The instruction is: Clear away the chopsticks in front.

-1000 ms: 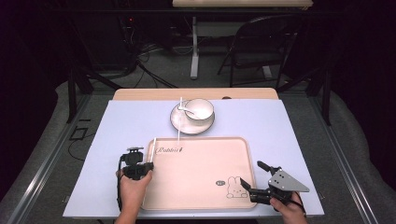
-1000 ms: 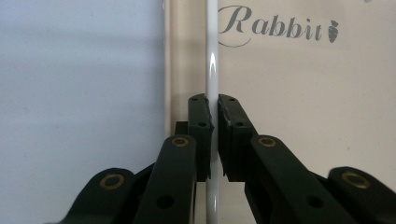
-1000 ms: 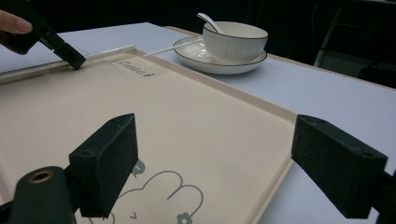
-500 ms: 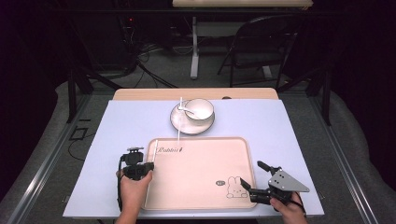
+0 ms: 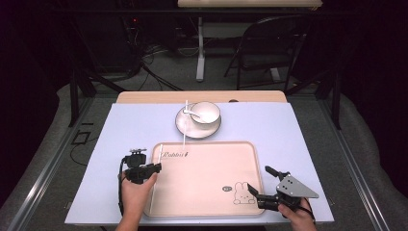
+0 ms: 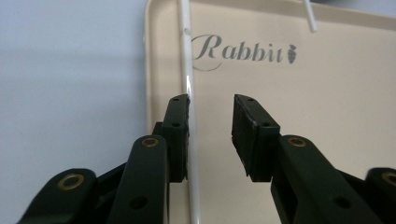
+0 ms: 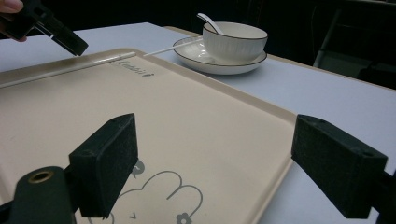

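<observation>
Nothing has moved since earlier. Left tongs (image 5: 153,167) gape over a chopstick (image 6: 188,88) along the tray's (image 5: 207,197) left rim. Right tongs (image 5: 260,185) gape at its right front corner. Bowl (image 5: 205,112) near desk's (image 5: 298,139) far edge.

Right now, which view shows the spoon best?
The right gripper view: the spoon rises clearly from the bowl, seen from the side. The high view shows it small. The left gripper view looks at the tray instead.
</observation>
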Available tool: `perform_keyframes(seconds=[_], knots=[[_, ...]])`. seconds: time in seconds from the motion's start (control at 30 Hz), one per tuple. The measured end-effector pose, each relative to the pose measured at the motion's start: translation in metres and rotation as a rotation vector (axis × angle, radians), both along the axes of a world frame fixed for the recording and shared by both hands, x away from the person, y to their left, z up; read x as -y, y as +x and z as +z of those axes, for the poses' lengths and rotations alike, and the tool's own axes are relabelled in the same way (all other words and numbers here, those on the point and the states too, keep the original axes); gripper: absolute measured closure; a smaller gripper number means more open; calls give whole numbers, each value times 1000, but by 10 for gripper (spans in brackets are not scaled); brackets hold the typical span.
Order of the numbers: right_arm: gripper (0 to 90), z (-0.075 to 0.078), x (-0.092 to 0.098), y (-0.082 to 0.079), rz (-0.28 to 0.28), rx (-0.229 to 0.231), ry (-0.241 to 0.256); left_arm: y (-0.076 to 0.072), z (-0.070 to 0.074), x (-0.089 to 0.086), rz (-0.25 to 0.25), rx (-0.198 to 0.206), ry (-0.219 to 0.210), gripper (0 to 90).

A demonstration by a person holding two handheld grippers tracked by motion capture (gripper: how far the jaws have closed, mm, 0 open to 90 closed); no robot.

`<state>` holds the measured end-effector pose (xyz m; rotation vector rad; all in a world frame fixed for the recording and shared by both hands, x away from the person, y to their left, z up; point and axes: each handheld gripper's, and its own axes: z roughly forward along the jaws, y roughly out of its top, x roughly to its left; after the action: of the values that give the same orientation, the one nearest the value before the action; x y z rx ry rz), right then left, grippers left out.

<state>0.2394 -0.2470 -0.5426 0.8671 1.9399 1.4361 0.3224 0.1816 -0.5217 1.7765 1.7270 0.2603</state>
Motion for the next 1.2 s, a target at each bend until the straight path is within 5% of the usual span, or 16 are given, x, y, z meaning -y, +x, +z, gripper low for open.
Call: perform_keyframes(seconds=[0.4, 0.57, 1.2], knots=[[140, 0, 0, 0, 2, 2, -1, 10, 14, 1, -70, 72, 68, 433], [140, 0, -1, 0, 3, 4, -1, 18, 20, -2, -84, 66, 45, 409], [140, 0, -1, 0, 5, 4, -4, 52, 54, -13, -91, 125, 98, 373]])
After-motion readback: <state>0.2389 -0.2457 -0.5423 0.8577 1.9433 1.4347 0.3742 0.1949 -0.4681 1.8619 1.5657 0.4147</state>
